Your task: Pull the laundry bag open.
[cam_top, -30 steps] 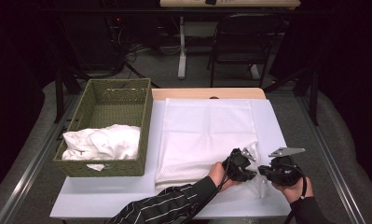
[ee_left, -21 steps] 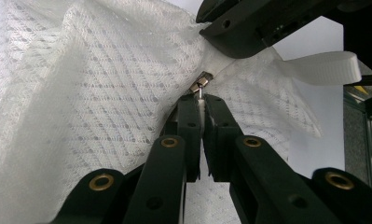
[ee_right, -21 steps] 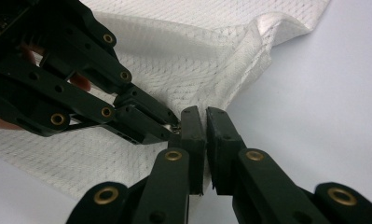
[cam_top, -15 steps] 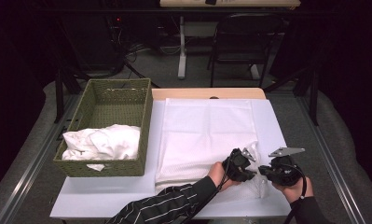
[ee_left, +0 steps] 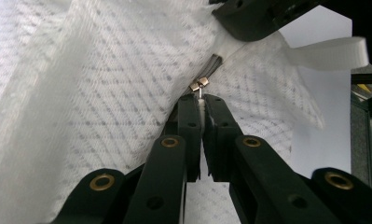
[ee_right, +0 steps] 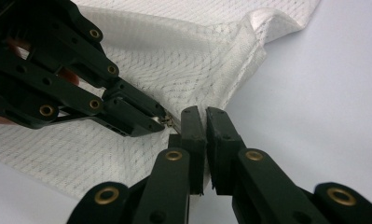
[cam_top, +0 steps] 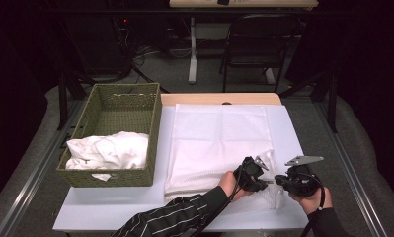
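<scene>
No change across the high views of the last second: same places for both hands, same closed jaws, same lie of the fabric. Read as a hold before the pull, with the zip not yet visibly run along its track.

- Bearing surface: white table top (cam_top: pixel 110 212).
- Landmark: olive-green woven basket (cam_top: pixel 156 123), holding crumpled white cloth (cam_top: pixel 110 150).
- Just right of the basket, spread flat: white mesh zip bag (cam_top: pixel 214 143), with its near corner, on the side away from the basket, lifted and puckered.
- At that far corner, well apart from the basket: left gripper (cam_top: pixel 267 181) and right gripper (cam_top: pixel 279 180), tip to tip and nearly touching.
- Left gripper: jaws together, clamped on the thin pull tab just below the small metal zip slider (ee_left: pixel 198 85). Slider itself just clear of the jaw tips, on the bag's seam.
- Right gripper: jaws together, clamped on the bag's edge just beside the slider, on the side away from the basket.
- Beyond the corner, loose: white webbing loop (ee_left: pixel 328 49).

Judged next: draw slider and clamped edge apart, keeping the fabric taut; risk of the thin tab slipping from the pads.
</scene>
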Demonstrator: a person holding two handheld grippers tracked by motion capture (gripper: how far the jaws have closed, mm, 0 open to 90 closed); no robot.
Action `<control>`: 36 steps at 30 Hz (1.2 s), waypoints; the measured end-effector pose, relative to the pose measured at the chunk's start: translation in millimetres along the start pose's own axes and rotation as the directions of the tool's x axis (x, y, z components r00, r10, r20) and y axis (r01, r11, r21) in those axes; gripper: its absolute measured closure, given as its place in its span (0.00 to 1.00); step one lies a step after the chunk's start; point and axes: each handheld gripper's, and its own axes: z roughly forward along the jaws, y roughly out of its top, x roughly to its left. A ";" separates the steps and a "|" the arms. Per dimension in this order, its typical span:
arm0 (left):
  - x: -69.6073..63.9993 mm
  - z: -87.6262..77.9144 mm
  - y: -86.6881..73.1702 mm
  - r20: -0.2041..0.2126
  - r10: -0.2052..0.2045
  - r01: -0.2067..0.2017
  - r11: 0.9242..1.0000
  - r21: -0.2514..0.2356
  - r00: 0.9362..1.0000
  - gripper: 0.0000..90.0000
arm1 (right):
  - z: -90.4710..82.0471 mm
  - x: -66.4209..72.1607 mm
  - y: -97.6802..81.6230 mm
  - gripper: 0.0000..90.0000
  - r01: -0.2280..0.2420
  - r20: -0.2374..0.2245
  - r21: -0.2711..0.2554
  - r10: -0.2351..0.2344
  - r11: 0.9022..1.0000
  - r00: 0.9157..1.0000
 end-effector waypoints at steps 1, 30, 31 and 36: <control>0.3 -0.3 -0.6 -0.001 -0.001 0.001 1.000 0.004 1.000 0.96 | 0.2 0.0 0.0 0.96 0.000 0.000 0.001 0.000 1.000 1.000; 6.7 -40.5 -36.4 -0.021 -0.039 0.039 0.999 0.032 0.999 0.96 | 3.1 -0.6 -1.4 0.96 -0.013 0.028 0.036 0.012 0.999 1.000; 6.6 -42.3 -38.2 -0.025 -0.038 0.039 0.999 0.031 0.999 0.96 | 3.2 -0.7 -1.5 0.96 -0.013 0.027 0.036 0.012 0.999 1.000; 8.7 -51.4 -46.5 -0.030 -0.037 0.038 0.998 0.043 0.999 0.96 | 3.6 -0.8 -1.5 0.96 -0.008 0.026 0.039 0.007 0.999 1.000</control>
